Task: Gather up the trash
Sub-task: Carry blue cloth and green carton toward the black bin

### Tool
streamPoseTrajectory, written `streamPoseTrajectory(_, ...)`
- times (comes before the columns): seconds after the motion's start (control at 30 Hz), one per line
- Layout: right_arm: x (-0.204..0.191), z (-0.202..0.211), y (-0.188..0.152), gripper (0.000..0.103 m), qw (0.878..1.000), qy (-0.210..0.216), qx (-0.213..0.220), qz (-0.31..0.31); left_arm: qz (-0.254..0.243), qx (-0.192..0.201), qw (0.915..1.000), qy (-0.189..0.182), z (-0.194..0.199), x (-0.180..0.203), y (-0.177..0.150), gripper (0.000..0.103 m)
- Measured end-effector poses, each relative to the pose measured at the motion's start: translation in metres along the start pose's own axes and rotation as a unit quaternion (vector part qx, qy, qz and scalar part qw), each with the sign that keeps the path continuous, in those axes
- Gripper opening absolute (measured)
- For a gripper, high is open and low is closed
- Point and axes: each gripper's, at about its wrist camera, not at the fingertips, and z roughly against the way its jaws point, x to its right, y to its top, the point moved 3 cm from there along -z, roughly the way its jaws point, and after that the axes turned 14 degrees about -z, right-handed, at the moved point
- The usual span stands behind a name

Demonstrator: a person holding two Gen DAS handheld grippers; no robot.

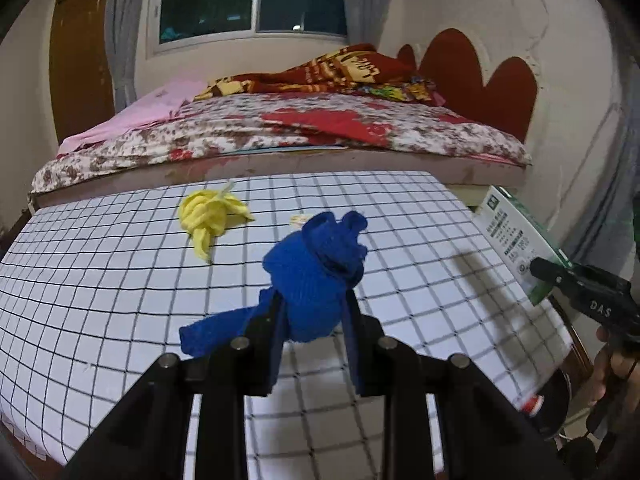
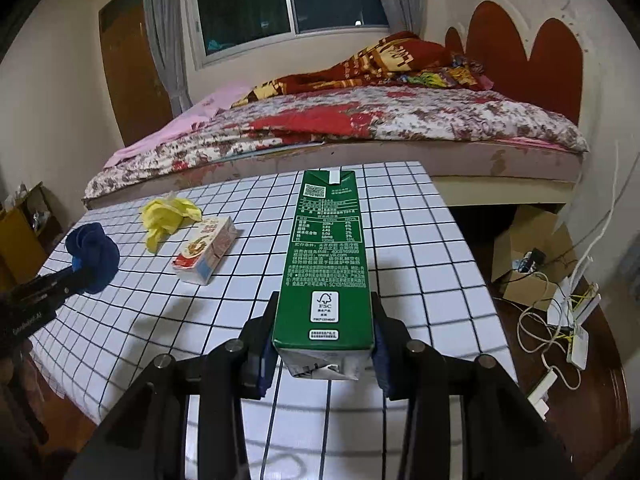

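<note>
The left gripper (image 1: 314, 320) is clamped on a blue rag (image 1: 316, 276): the knotted wad sits squeezed between its two fingers (image 1: 266, 344) and bulges forward past the tips, with one loose tail hanging out to the gripper's left side. The rag is lifted clear of the checked table (image 1: 100, 280). Ahead of this gripper and a little to its left, a yellow rag (image 1: 210, 216) lies bunched on the table, well apart from the blue one.

The right gripper (image 2: 325, 344) grips a green carton (image 2: 326, 256), pads pressed on its two long sides near the base, so the carton points straight forward along the fingers, its folded bottom end toward the camera and its top end far out over the table (image 2: 420, 240). Whether the carton holds anything cannot be told; its top looks closed.

Ahead and left of the right gripper, a small box (image 2: 206, 254) in red and white lies on its side on the table, closed. Beyond it lies the yellow rag (image 2: 170, 216). Further left, the left gripper (image 2: 82, 270) shows with the blue rag (image 2: 94, 254) in its tips.

Off the table to the right gripper's right, an opened cardboard box (image 2: 528, 252) stands on the floor beside loose cables (image 2: 536, 320); its contents are too small to make out. A bed (image 2: 360, 128) runs behind the table.
</note>
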Motion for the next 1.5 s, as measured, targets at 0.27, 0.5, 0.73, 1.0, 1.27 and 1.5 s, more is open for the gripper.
streamPoseTrajectory(0.27,0.030,0.054,-0.024,0.041,0.999,-0.023,0.023,-0.002,-0.031,0.028,0.9979,-0.050,0.015,0.072,0.005,0.028)
streamPoseTrajectory(0.5,0.059,0.092,-0.046,0.041,0.999,-0.042,0.031,-0.011,-0.051,0.038,0.9929,-0.101,0.023,0.131,0.001,0.028)
streamPoseTrajectory(0.73,0.094,0.125,-0.063,0.041,0.997,-0.064,0.040,-0.033,-0.076,0.033,0.9864,-0.142,0.022,0.180,-0.003,0.028)
streamPoseTrajectory(1.0,0.137,0.152,-0.077,0.041,0.992,-0.105,0.051,-0.053,-0.105,0.028,0.9767,-0.185,0.022,0.239,-0.010,0.028)
streamPoseTrajectory(1.27,0.177,0.170,-0.096,0.041,0.986,-0.140,0.048,-0.081,-0.128,0.021,0.9658,-0.224,0.021,0.282,-0.015,0.028)
streamPoseTrajectory(1.5,0.206,0.180,-0.115,0.041,0.980,-0.167,0.038,-0.098,-0.144,0.009,0.9567,-0.253,0.017,0.313,-0.023,0.028)
